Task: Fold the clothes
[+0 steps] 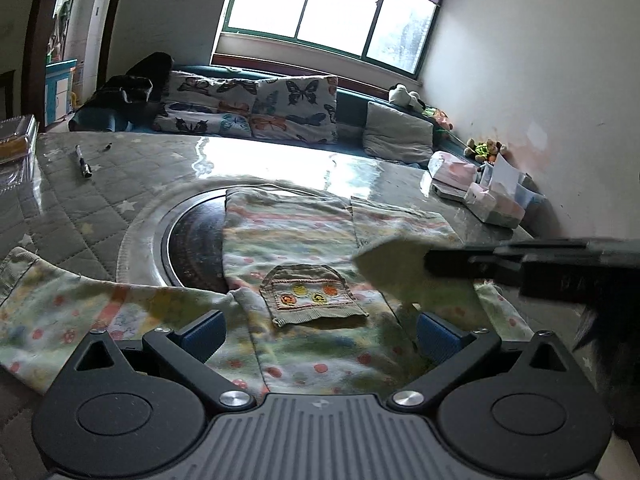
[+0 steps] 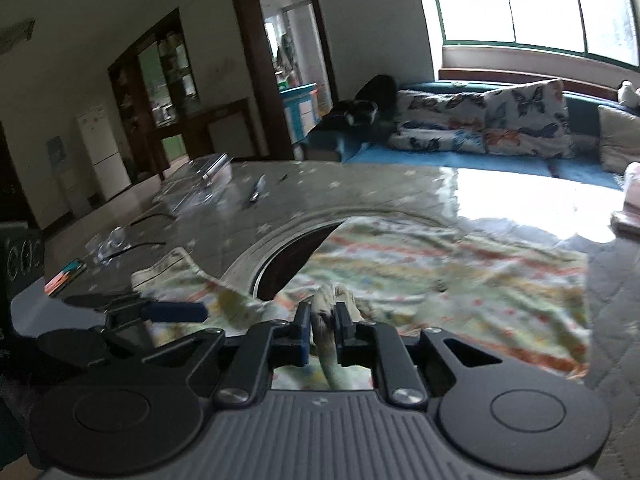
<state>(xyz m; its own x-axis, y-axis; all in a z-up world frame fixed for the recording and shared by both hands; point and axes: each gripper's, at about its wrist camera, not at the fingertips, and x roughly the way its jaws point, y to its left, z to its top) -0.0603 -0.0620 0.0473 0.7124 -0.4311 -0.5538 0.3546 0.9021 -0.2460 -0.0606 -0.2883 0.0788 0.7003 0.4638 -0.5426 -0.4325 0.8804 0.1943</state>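
Observation:
A pale child's garment (image 1: 296, 240) with coloured stripes and dots lies spread on the table, an olive knit pocket (image 1: 312, 300) on its front. My left gripper (image 1: 318, 332) is open just above the garment, blue pads either side of the pocket. My right gripper (image 2: 323, 326) is shut on a bunched edge of the garment (image 2: 440, 264). In the left wrist view the right gripper (image 1: 432, 264) comes in from the right, holding a lifted flap of the cloth over the garment. In the right wrist view the left gripper (image 2: 176, 312) shows at the left.
The table (image 1: 100, 200) has a quilted grey cover and a round dark inset (image 1: 192, 240) partly under the garment. A pen (image 1: 83, 162) and a clear box (image 1: 16, 148) lie far left. Tissue packs and boxes (image 1: 480, 188) stand at the right. A sofa with cushions (image 1: 256, 108) is behind.

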